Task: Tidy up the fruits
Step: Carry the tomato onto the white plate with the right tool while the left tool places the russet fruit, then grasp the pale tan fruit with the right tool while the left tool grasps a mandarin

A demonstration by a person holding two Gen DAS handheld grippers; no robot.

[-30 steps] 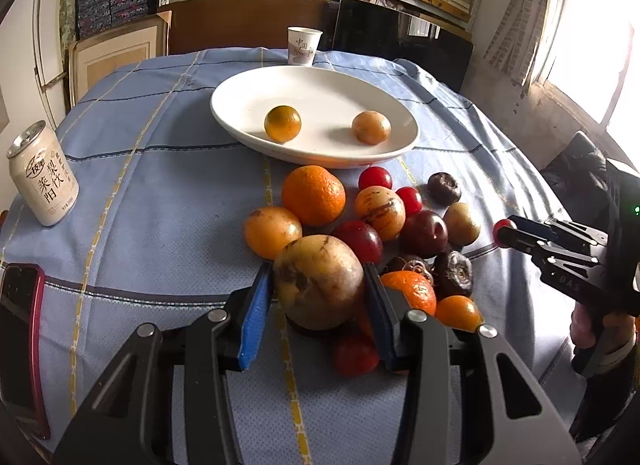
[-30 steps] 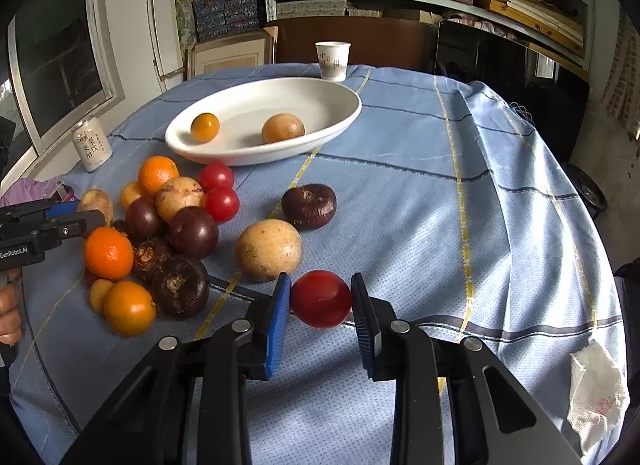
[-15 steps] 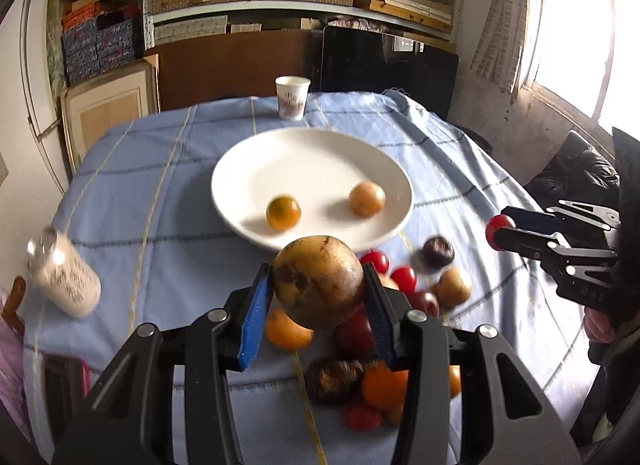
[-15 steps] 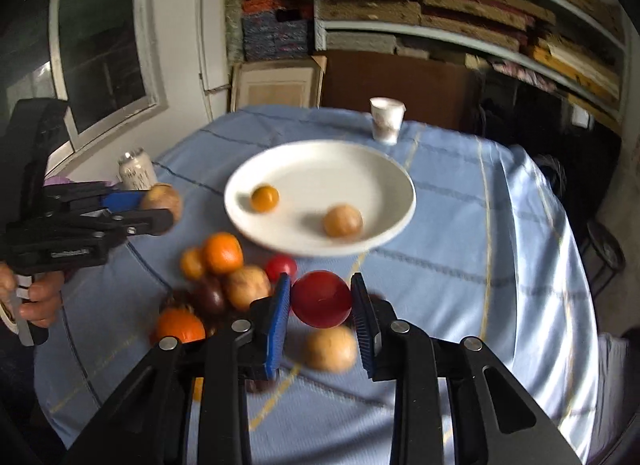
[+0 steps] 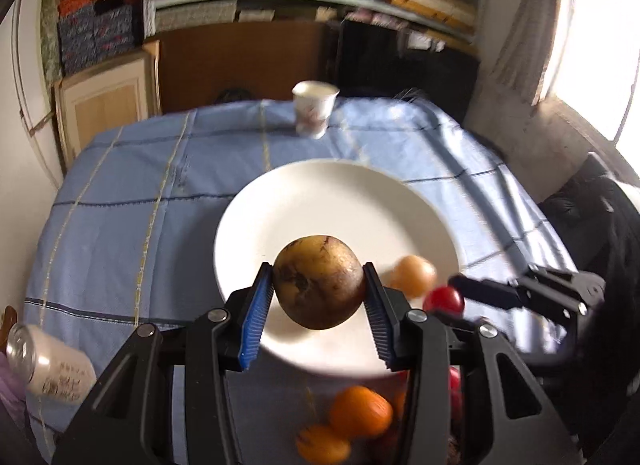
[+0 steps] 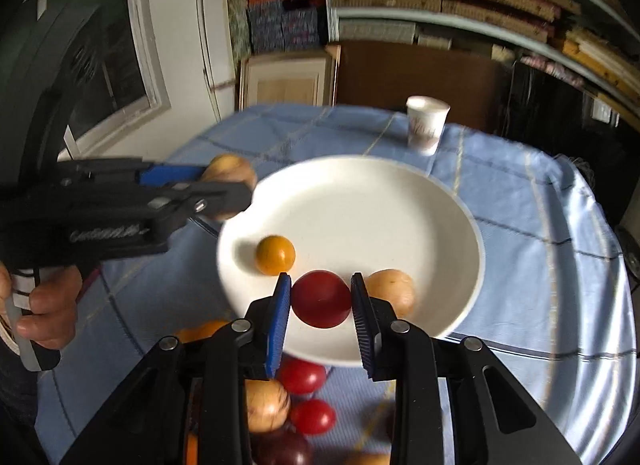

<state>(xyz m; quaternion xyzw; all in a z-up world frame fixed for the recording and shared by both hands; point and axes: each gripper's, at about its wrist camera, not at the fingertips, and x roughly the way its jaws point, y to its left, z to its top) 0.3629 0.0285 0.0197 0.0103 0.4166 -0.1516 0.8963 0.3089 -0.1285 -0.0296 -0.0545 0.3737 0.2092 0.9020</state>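
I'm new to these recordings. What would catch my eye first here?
Both grippers carry fruit over the white plate: the left gripper clamps a large brown-speckled fruit, the right gripper a red fruit. Two small fruits already lie in the plate, with a heap of others on the blue tablecloth below.

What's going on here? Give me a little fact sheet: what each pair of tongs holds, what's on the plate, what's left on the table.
left tongs: shut on brown fruit, above the plate
right tongs: shut on red fruit, above the plate's near edge
white plate: holds small orange fruit and tan fruit
still on cloth: red, orange and dark fruits
also there: paper cup, drink can
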